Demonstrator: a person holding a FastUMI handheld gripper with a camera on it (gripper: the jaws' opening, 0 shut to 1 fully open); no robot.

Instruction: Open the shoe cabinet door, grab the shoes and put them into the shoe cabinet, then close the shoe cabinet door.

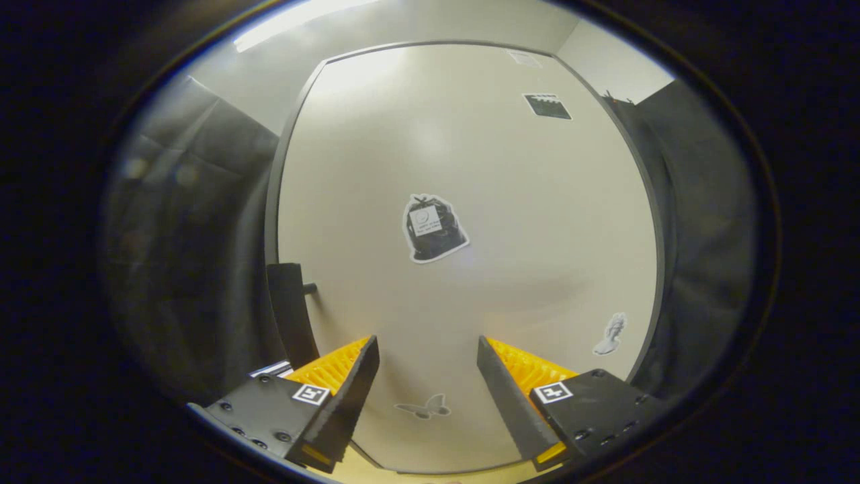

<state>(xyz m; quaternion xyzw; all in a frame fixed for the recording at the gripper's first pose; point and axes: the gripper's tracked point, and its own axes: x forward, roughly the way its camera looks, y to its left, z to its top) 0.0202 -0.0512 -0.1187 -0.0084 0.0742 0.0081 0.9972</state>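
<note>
Shut cabinet door point(470, 168) faces the gripper point(428, 353), fingers wide apart and empty; handle point(290, 312) at its left edge. Opening seems not begun.

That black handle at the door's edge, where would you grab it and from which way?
Probably on the upright black handle itself, which stands off the cabinet door on a short peg near the door's edge, left of the fingers. Come straight at the door, one finger either side of the bar. The gripper is open, holding nothing, facing bare door beside it.
</note>
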